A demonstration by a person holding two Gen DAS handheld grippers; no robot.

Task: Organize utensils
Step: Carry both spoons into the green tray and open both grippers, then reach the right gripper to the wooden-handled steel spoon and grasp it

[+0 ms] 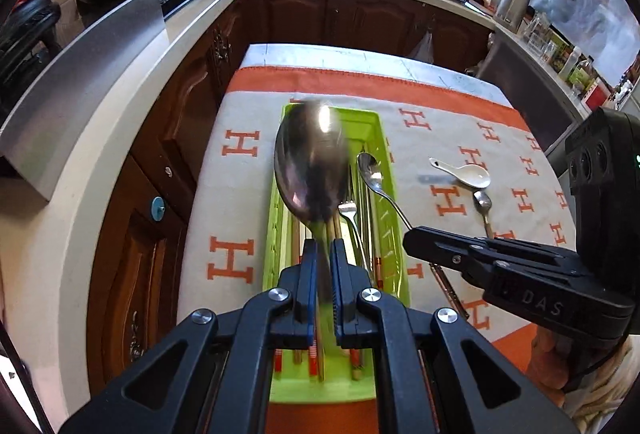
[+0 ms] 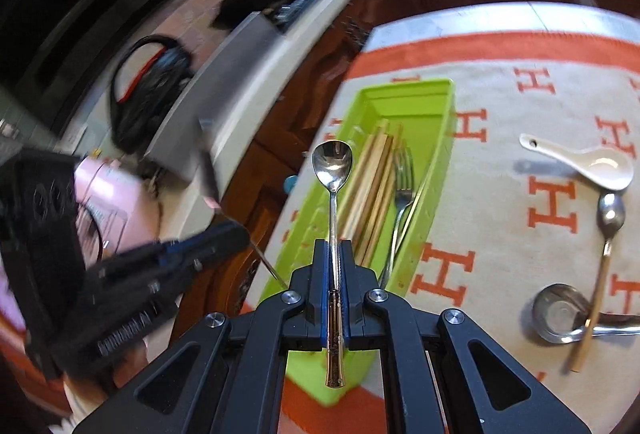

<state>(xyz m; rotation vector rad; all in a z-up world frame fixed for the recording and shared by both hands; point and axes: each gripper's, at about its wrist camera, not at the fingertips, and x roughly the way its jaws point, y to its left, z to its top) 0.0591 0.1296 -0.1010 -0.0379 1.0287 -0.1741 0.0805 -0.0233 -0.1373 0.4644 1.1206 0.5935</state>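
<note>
My left gripper (image 1: 324, 246) is shut on the handle of a large steel spoon (image 1: 310, 161), whose blurred bowl hangs over the green utensil tray (image 1: 384, 137). My right gripper (image 2: 333, 246) is shut on a small teaspoon (image 2: 332, 161) with a gold handle, held above the tray's left wall (image 2: 320, 218). In the tray lie chopsticks (image 2: 376, 173) and a fork (image 2: 402, 177). In the left wrist view the right gripper (image 1: 408, 238) and its teaspoon (image 1: 370, 169) hover over the tray's right side. The left gripper (image 2: 236, 234) shows blurred at the left of the right wrist view.
On the orange-and-white cloth (image 2: 500, 105), right of the tray, lie a white ceramic spoon (image 2: 592, 165), a steel spoon with a wooden handle (image 2: 610, 213) and a small steel ladle (image 2: 560, 314). A white counter (image 1: 132, 101) with dark wooden cabinets runs along the table's left.
</note>
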